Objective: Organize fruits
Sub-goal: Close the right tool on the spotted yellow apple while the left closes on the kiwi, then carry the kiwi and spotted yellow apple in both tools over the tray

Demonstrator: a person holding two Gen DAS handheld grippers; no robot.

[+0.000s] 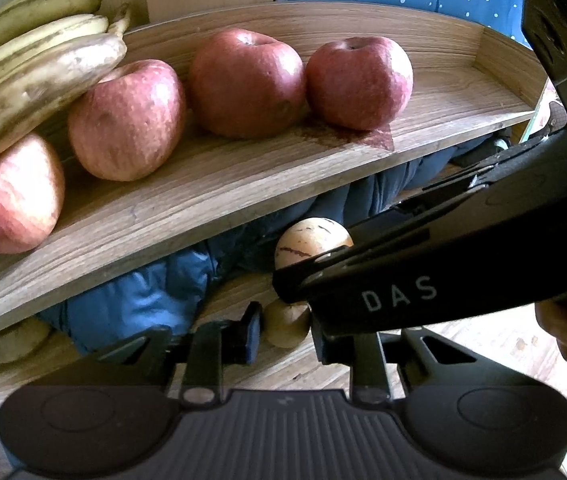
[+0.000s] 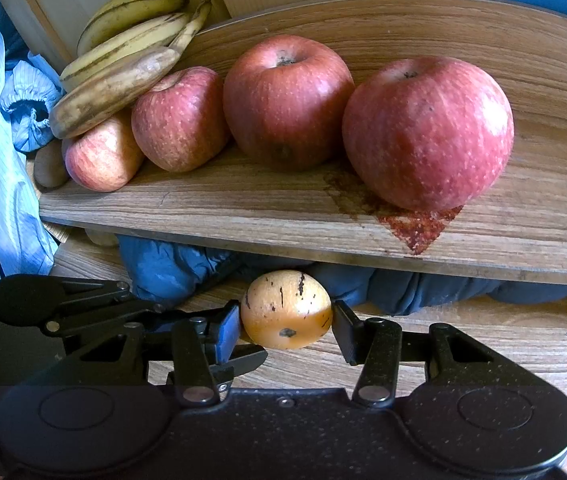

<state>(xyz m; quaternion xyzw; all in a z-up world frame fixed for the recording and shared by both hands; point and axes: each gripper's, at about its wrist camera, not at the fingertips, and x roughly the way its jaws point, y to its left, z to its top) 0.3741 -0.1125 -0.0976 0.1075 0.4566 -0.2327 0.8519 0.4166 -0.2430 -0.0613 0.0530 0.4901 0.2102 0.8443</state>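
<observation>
Four apples (image 2: 287,102) and bananas (image 2: 123,52) sit on a wooden shelf (image 2: 323,224). Below it, over the desk (image 2: 503,340), the right gripper (image 2: 286,320) pinches a speckled yellow fruit (image 2: 285,308); the left gripper (image 1: 285,326) pinches a small brown fruit (image 1: 286,326).

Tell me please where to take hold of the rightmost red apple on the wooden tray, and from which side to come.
Grip the rightmost apple across its widest middle band, coming from above, one finger in front and one behind. It stands stem up, and the neighbouring apple crowds its left side, so a left-right grip probably lacks room.
</observation>
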